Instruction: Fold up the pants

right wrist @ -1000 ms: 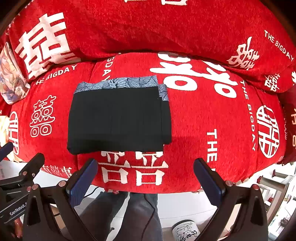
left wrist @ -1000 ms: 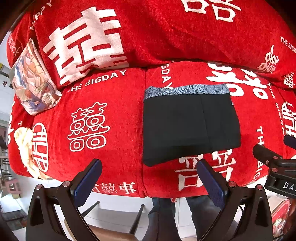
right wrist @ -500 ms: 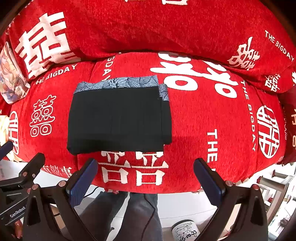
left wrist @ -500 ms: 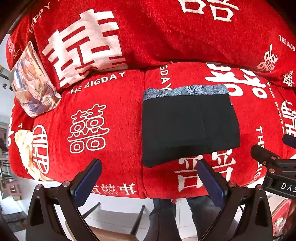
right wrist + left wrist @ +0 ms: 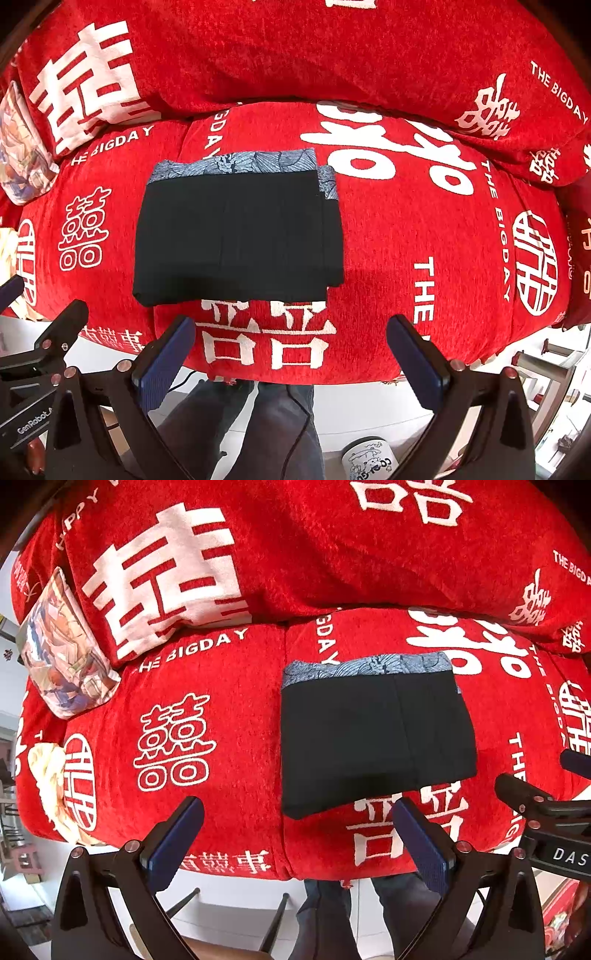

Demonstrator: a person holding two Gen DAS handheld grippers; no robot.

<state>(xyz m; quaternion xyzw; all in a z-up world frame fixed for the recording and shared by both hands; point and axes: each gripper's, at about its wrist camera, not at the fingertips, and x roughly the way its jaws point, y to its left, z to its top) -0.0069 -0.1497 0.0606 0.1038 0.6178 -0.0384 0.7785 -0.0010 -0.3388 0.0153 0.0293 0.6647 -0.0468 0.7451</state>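
The black pants (image 5: 236,232) lie folded in a flat square on the red sofa seat (image 5: 424,258), near its front edge, with a blue patterned band along the back. The left gripper (image 5: 295,834) and the right gripper (image 5: 288,354) both hang in front of the sofa, jaws spread wide apart and holding nothing. The pants look soft, thin and light, so they would bend and droop when lifted. They look a bit smooth too, so the layers could slide apart. I think the best place to hold is a corner or edge, pinching all the layers together.
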